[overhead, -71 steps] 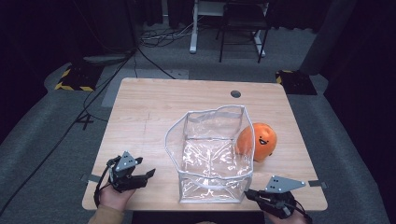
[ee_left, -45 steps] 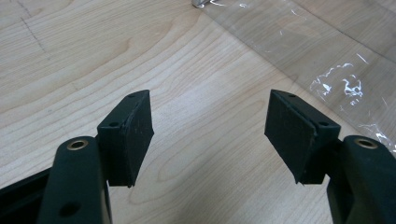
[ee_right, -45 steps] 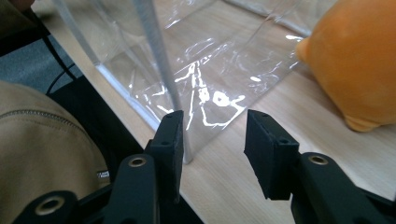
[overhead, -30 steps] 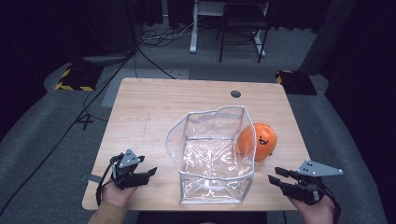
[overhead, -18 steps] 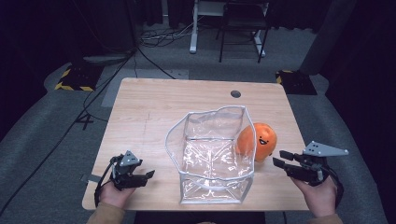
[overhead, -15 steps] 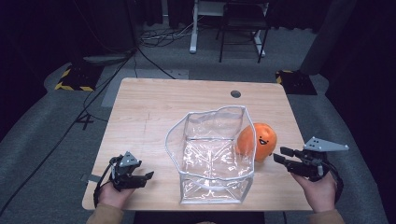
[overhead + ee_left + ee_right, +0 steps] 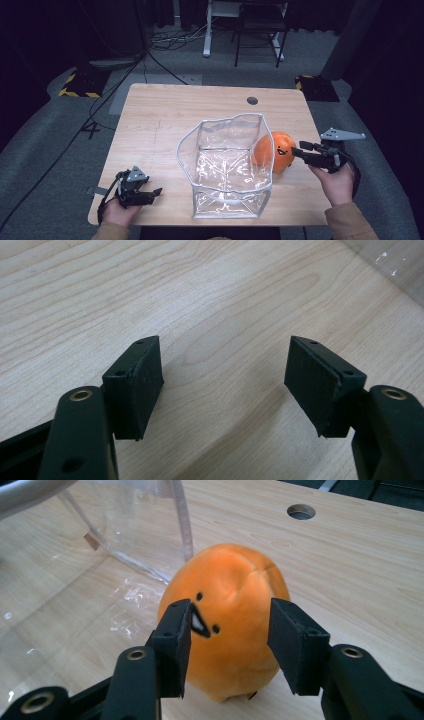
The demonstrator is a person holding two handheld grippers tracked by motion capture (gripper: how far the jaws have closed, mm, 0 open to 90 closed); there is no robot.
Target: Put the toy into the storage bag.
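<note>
Pale wood table (image 7: pixel 165 120) with cable hole (image 7: pixel 252 100); grey carpet, dark room. Left gripper (image 7: pixel 225 372) spread, empty. Right gripper (image 7: pixel 230 630) spread, just opening, before orange plush toy (image 7: pixel 225 615).

bg: chair (image 7: pixel 260 20) | desk legs (image 7: pixel 207 30) | floor cables (image 7: pixel 165 37) | hazard tape (image 7: pixel 75 92)

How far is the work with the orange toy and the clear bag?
Early. Done: the clear plastic bag stands open. In hand: the right gripper, jaws just opening, points at the round orange plush toy, not gripping. The left gripper waits open. Left: grasping and probably bagging it.
</note>
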